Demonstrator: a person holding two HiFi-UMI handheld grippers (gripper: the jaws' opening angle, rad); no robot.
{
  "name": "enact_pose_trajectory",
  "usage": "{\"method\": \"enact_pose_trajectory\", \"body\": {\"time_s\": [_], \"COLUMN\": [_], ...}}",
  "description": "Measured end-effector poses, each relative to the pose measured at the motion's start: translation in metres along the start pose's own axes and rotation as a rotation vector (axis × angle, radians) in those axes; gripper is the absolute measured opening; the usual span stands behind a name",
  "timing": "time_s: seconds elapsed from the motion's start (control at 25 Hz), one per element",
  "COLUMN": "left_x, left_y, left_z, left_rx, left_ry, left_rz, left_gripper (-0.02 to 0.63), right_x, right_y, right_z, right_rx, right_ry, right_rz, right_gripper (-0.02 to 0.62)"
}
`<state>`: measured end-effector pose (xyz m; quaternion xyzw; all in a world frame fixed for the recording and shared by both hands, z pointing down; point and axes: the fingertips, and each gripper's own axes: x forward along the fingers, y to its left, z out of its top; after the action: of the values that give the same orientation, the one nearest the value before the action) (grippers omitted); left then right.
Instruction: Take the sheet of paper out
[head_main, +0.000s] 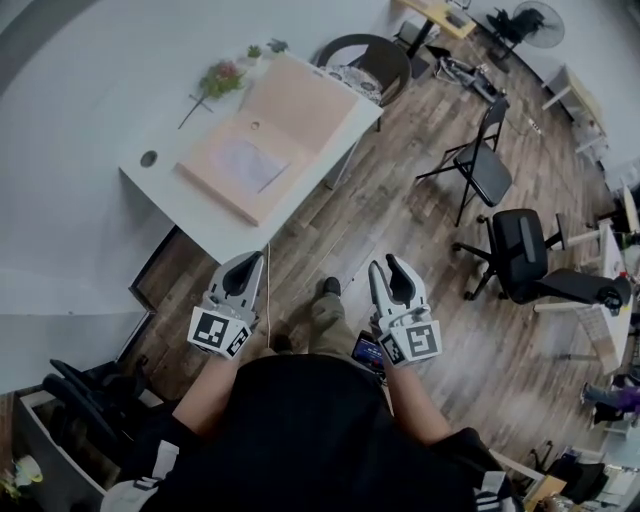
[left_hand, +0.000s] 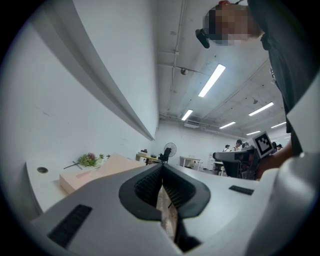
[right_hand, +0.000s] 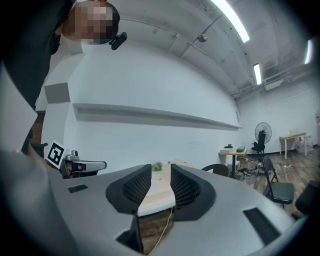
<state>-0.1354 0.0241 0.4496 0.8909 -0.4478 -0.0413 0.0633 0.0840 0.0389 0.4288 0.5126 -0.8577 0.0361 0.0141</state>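
An open peach folder (head_main: 285, 115) lies on the white table (head_main: 170, 195) at the upper left, with a pale sheet of paper (head_main: 245, 163) on its near half. Both grippers hang level over the wooden floor, short of the table's near edge. My left gripper (head_main: 243, 268) points toward the table corner; in the left gripper view (left_hand: 161, 167) its pads meet at the tips with nothing between them, and the folder (left_hand: 100, 175) shows ahead to the left. My right gripper (head_main: 392, 270) stands open and empty (right_hand: 161, 172), with the table edge (right_hand: 157, 196) seen through the gap.
A flower sprig (head_main: 220, 78) lies at the table's far side. A thin cable (head_main: 268, 295) hangs from the table edge beside my left gripper. A round dark chair (head_main: 370, 60), a folding chair (head_main: 480, 165) and an office chair (head_main: 525, 255) stand to the right.
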Motion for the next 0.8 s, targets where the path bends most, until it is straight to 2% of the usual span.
{"method": "enact_pose_trajectory", "body": {"time_s": [0.32,0.56,0.8], "left_x": [0.095,0.169,0.210], "left_y": [0.026,0.043,0.064], "left_z": [-0.007,0.004,0.014], "left_rx": [0.006,0.024,0.052], "left_ry": [0.034,0.022,0.002], "left_rz": [0.098,0.216,0.341], "left_gripper": [0.003,0.003,0.003], "right_x": [0.090,0.162,0.216], "right_y": [-0.082,-0.135,-0.166], "right_z": [-0.007,0.006,0.002], "right_rx": [0.025,0.005,0.036], "right_ry": [0.009,0.007,0.004], "right_rz": [0.128,0.311,0.438], "right_gripper": [0.126,0.121,0.120]}}
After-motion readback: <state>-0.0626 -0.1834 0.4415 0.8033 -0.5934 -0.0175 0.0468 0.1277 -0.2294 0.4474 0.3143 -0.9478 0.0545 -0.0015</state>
